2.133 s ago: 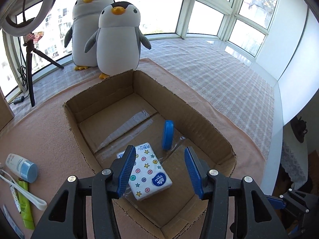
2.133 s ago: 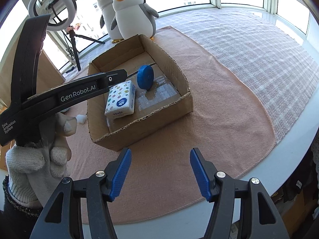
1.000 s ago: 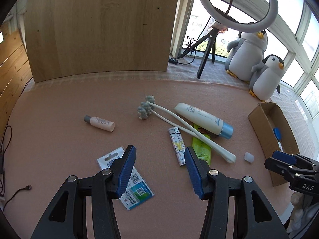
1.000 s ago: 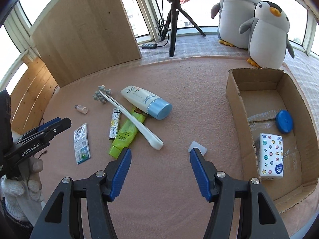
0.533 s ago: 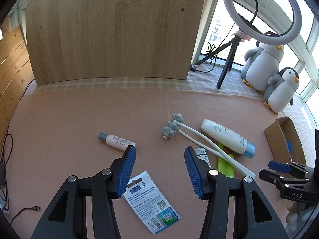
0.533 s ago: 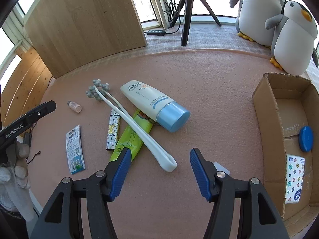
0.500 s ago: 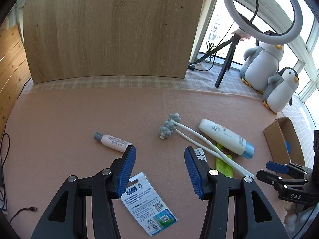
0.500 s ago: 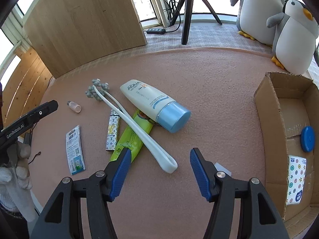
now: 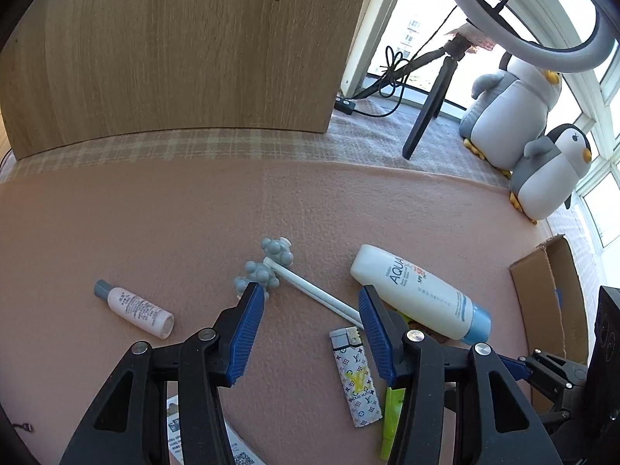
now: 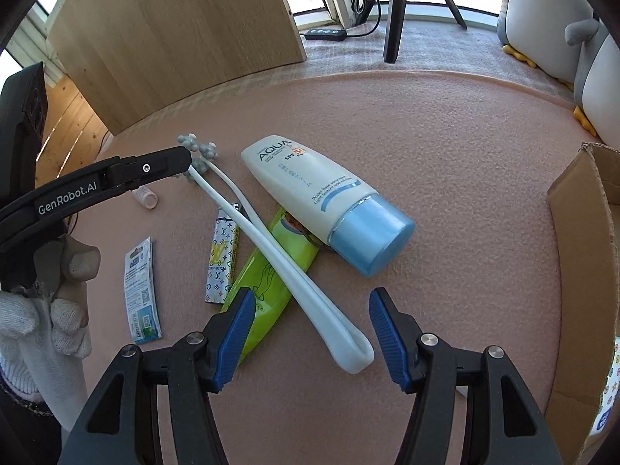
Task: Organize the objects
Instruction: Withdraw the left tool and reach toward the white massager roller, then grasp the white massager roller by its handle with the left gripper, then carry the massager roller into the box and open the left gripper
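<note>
Little was packed: left of the brown cardboard box, a white blue-capped sunscreen tube, white looped massager and patterned lighter lay on the mat. The left gripper and right gripper (both empty) gaped open over them.

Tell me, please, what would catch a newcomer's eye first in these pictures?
Probably the big white sunscreen tube with its blue cap, lying mid-mat on top of a green sachet. A long white massager with grey knobs crosses the sachet, beside a patterned lighter. Both grippers, left and right, hover open over this clutter, and two plush penguins stand by the window.
</note>
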Demonstrator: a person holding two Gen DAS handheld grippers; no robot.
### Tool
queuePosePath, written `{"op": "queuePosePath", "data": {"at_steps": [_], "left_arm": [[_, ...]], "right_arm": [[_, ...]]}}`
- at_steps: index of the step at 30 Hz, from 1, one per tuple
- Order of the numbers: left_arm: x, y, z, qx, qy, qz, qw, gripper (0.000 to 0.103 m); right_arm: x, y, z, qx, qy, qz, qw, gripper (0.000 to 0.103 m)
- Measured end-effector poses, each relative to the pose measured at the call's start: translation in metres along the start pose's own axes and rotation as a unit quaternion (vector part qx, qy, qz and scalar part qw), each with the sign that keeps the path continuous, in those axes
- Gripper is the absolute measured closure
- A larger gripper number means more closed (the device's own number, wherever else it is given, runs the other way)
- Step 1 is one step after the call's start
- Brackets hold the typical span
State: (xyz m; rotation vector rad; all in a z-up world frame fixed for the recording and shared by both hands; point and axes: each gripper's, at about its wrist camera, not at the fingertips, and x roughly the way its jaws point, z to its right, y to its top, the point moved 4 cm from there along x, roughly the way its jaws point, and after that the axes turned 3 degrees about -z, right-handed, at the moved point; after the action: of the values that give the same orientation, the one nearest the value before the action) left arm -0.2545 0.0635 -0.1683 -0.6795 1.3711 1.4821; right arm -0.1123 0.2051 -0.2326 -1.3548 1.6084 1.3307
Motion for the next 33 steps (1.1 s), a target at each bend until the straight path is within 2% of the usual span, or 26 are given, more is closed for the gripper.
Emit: {"op": "queuePosePath", "data": {"at_steps": [4, 8, 12, 14, 16, 23, 33], "left_arm": [[0.013, 0.005, -0.001, -0.02, 0.001, -0.009, 0.9998, 0.048], [0.023, 0.009, -0.002, -0.027, 0.01, -0.01, 0.9995, 0.049], [0.035, 0.004, -0.008, -0.037, 0.011, -0.023, 0.999, 0.049], [0.039, 0.004, -0.012, -0.042, 0.015, -0.026, 0.9987, 0.062], [0.039, 0.003, -0.014, -0.044, 0.013, -0.02, 0.9987, 0.07], [0.028, 0.003, -0.016, -0.053, 0.001, -0.002, 0.9986, 0.08], [-0.013, 0.008, 0.006, -0.04, -0.016, 0.028, 0.9987, 0.082]], "right_arm": [[0.006, 0.001, 0.0, -0.013, -0.017, -0.002, 1.0, 0.046], [0.013, 0.004, -0.003, -0.031, -0.028, -0.008, 0.999, 0.051], [0.019, 0.005, -0.013, -0.061, -0.032, -0.011, 0.998, 0.065], [0.018, 0.005, -0.017, -0.065, -0.026, -0.009, 0.998, 0.075], [0.017, 0.004, -0.02, -0.068, -0.028, -0.006, 0.997, 0.074], [0.008, -0.006, -0.027, -0.066, -0.016, 0.01, 0.998, 0.079], [-0.03, -0.016, -0.036, -0.063, 0.002, 0.039, 0.997, 0.082]]}}
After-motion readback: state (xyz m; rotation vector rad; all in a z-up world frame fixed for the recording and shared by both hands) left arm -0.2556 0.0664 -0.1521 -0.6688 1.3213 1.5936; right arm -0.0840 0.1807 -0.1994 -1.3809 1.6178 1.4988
